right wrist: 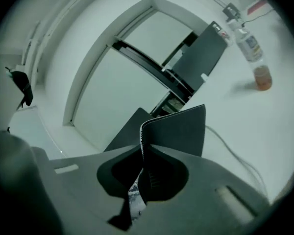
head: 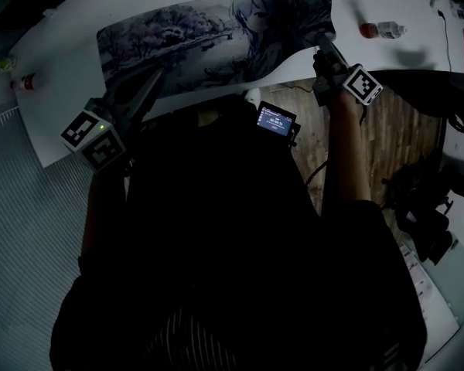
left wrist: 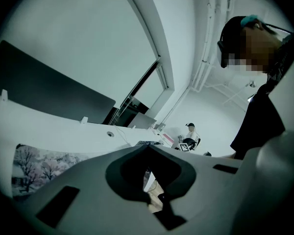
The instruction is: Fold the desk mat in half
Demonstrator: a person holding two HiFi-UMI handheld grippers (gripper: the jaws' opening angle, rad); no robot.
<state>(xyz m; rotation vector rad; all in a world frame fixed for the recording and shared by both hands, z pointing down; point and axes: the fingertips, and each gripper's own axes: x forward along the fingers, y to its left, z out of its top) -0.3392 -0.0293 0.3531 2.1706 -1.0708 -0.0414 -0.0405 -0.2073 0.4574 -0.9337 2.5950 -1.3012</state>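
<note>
The desk mat [head: 201, 37], printed with a grey anime scene, lies lengthwise on the white table [head: 62, 29]. My right gripper [head: 325, 43] is shut on its near right corner, which is lifted off the table. In the right gripper view the dark underside of the mat [right wrist: 176, 126] stands up from between the jaws of the right gripper [right wrist: 141, 153]. My left gripper [head: 151, 83] reaches over the mat's near left edge. Seen from its own camera, the left gripper [left wrist: 148, 153] has its jaws together, and the thin slit shows only floor. The mat's print [left wrist: 36, 165] lies flat to its left.
A small bottle [head: 383, 30] lies on the table beyond the mat's right end; another bottle [head: 19, 82] stands at the far left. A small device with a lit screen [head: 276, 119] hangs at my chest. Wooden floor [head: 394, 137] and dark gear [head: 425, 199] are to the right.
</note>
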